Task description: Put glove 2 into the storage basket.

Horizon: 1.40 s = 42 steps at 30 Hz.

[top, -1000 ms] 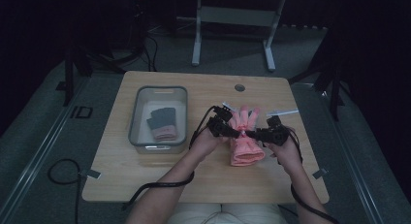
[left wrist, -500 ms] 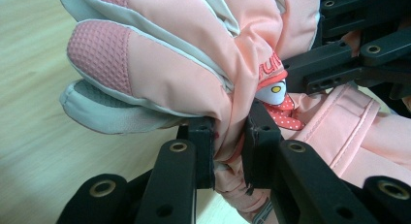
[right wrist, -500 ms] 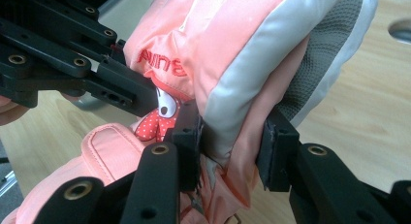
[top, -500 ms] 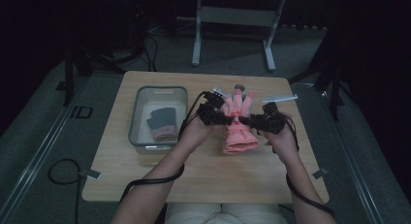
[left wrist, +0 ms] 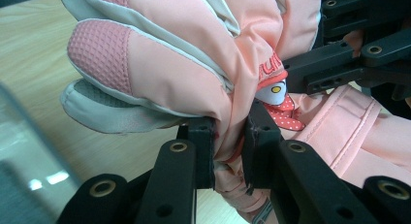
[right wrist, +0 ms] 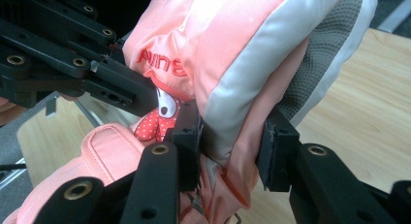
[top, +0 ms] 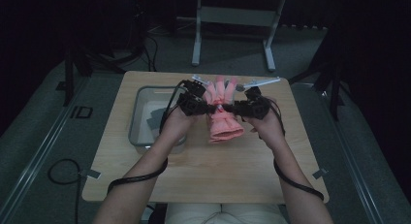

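Bare forearms, no sleeves. Left gripper (left wrist: 229, 153) and right gripper (right wrist: 231, 149): black jaws, brass-ringed screw holes, black cables trailing along forearms.

Glove (left wrist: 194, 64): pink cloth, smooth with a slight sheen; pale grey panels duller. Fingertip patch (left wrist: 99, 47) rough, waffle-textured, matt. Grey mesh-like weave on the palm side (right wrist: 320, 69). Embroidered red lettering and a dotted patch at the wrist, 3 o'clock of the left gripper (left wrist: 228, 158).

Jaws of the left gripper and the right gripper (right wrist: 232, 153): black plastic, matt, brass-coloured rivets.

Table (top: 203, 170): light wood grain, smooth, faintly glossy.

Bin (top: 138, 136): clear plastic, shiny.
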Motion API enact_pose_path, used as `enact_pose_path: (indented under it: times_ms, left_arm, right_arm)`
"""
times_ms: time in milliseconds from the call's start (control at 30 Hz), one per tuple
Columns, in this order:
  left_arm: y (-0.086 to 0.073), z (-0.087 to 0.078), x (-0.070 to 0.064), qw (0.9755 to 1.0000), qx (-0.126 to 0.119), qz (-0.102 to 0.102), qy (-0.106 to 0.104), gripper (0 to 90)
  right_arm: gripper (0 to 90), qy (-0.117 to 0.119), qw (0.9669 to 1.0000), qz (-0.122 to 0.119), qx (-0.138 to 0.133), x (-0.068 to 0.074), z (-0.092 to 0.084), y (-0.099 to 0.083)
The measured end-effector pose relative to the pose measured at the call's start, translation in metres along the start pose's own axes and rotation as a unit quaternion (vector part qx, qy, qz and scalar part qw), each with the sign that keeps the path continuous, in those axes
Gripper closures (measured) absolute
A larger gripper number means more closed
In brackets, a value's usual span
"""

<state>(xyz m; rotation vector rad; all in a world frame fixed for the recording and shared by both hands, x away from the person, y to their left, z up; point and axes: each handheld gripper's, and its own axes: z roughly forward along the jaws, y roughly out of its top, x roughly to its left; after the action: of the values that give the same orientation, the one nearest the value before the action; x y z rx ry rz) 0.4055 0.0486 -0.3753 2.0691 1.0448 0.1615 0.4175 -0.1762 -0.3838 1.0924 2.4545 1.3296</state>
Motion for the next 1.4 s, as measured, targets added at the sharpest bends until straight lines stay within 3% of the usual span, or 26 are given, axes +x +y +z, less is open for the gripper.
enact_pose_path:
  times_ms: [400,667,1133,1400]
  left_arm:
    - [-0.009,-0.036,0.03,0.9993,-0.006,-0.028,0.023,76.3]
    - [-0.02,-0.057,0.048,0.9984,-0.008,-0.041,0.039,76.4]
    - [-0.05,-0.092,0.091,0.9941,-0.015,-0.081,0.071,76.4]
    - [-0.069,-0.09,0.112,0.9919,-0.016,-0.103,0.073,76.3]
  right_arm:
    - [65.4,0.029,0.9994,-0.019,0.009,0.024,0.031,0.034]
    - [65.4,0.041,0.9988,-0.025,0.013,0.04,0.049,0.046]
    - [65.3,0.067,0.9965,-0.039,0.032,0.076,0.103,0.073]
    - [65.2,0.081,0.9942,-0.044,0.055,0.083,0.136,0.077]
